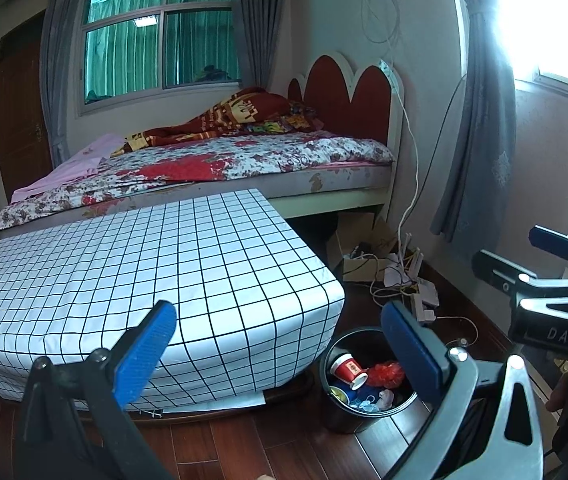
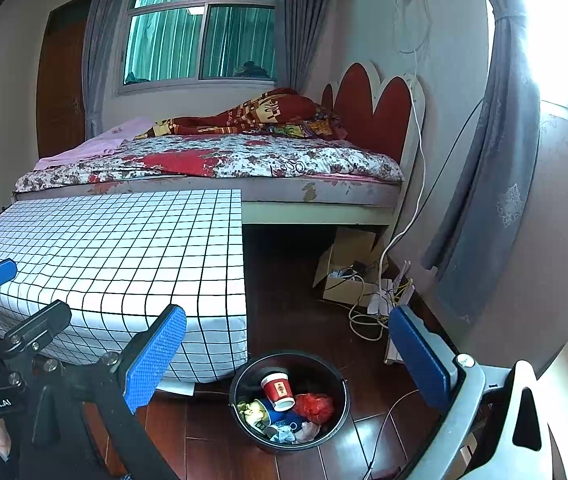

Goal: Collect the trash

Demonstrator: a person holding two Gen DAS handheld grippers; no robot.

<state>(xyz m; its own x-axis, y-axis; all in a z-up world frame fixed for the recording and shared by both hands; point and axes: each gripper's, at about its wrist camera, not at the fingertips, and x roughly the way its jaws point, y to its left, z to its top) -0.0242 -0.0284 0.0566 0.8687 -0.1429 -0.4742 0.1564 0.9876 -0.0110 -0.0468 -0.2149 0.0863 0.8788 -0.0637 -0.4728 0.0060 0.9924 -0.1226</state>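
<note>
Trash sits gathered in the black bin point(image 2: 288, 400) on the floor: a red paper cup point(image 2: 277, 391), a red crumpled bag point(image 2: 315, 407) and scraps, likely dropped there for tidy carrying. Beside the bin, the grid-cloth tabletop point(image 2: 123, 256) is bare. Above the bin, the left tool point(image 1: 279, 354) and right tool point(image 2: 288, 360) both gape wide and hold nothing, which suits a drop just finished.

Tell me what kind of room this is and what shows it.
A bedroom, most likely in a home. A bed with a floral quilt and a red headboard stands against the wall, under a curtained window. A black bin with trash in it sits on the wood floor.
</note>
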